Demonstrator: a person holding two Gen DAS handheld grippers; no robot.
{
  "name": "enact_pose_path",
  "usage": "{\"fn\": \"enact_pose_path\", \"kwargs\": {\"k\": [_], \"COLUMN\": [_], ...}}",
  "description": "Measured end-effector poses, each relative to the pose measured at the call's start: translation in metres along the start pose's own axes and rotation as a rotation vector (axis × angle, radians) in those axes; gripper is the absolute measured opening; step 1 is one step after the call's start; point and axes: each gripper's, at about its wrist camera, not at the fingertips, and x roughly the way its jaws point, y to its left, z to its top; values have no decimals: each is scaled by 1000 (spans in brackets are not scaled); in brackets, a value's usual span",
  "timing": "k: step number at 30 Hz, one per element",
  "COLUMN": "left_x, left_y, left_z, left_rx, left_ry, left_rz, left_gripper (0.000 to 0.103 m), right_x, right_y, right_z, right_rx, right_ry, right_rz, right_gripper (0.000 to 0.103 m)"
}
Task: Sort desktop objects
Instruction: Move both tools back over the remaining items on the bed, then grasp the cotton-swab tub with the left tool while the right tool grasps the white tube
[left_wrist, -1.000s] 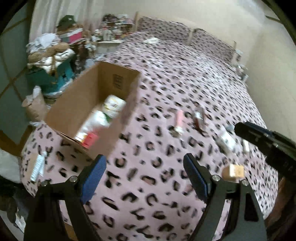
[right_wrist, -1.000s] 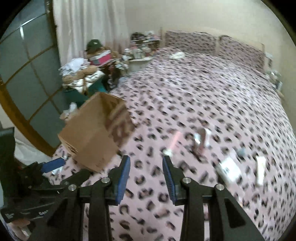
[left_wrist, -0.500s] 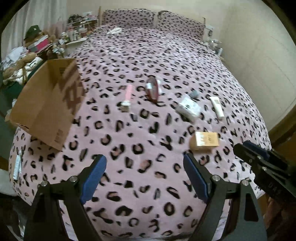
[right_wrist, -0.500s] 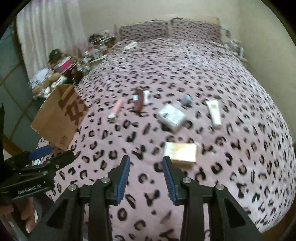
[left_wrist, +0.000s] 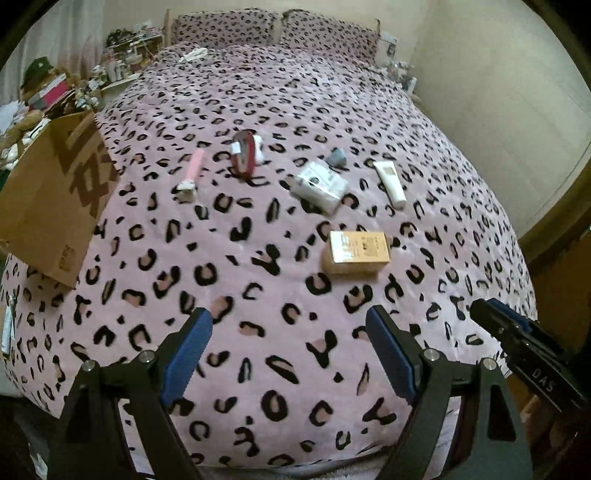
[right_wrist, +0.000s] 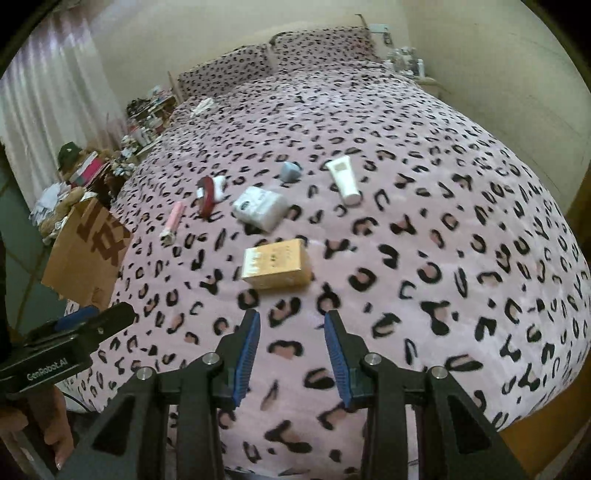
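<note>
Step in hand: we judge this an approach; both tongs hang over the near end of the bed (left_wrist: 295, 92), nothing picked up.
Left tongs (left_wrist: 290, 354): jaws wide, nothing between them.
Right tongs (right_wrist: 291, 345): jaws narrow but parted, nothing between them.
Items to sort: all lie on the leopard-print cover. We note a tan box (right_wrist: 275, 267) nearest the right tongs, a white packet (right_wrist: 260, 206) beyond it, a white tube (right_wrist: 345, 179) to the right, a small grey object (right_wrist: 290, 171), a dark red item (right_wrist: 207, 195) and a pink stick (right_wrist: 173, 219).
Destination: a cardboard box (left_wrist: 55, 192) stands at the bed's left edge, well apart from the items; we take it for the receptacle.
Next move: in our judgement, the right tongs must open wider than the tan box and then come down on it.
Writing: "GenRobot.AI" reads on the left tongs' body in the right view. Print on the tan box and packet is too blurred to read.
</note>
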Motion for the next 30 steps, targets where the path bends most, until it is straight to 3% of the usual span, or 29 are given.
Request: {"fn": "enact_pose_path", "kwargs": {"k": [7, 15, 22, 30], "left_x": [21, 58, 113, 202], "left_y": [-26, -28, -39, -57], "left_z": [16, 72, 111, 154], "left_rx": [28, -7, 72, 154], "left_ry": [19, 35, 90, 197], "left_rz": [-4, 23, 4, 22], "left_gripper": [86, 87, 87, 87], "right_x": [5, 27, 76, 149], "right_y": [-23, -41, -55, -67], "right_z": [6, 43, 77, 144], "right_rx": [16, -3, 3, -3], "right_ry": [-16, -43, 2, 69], "right_rz": [-44, -98, -89, -102], "right_gripper": [37, 39, 39, 39]}}
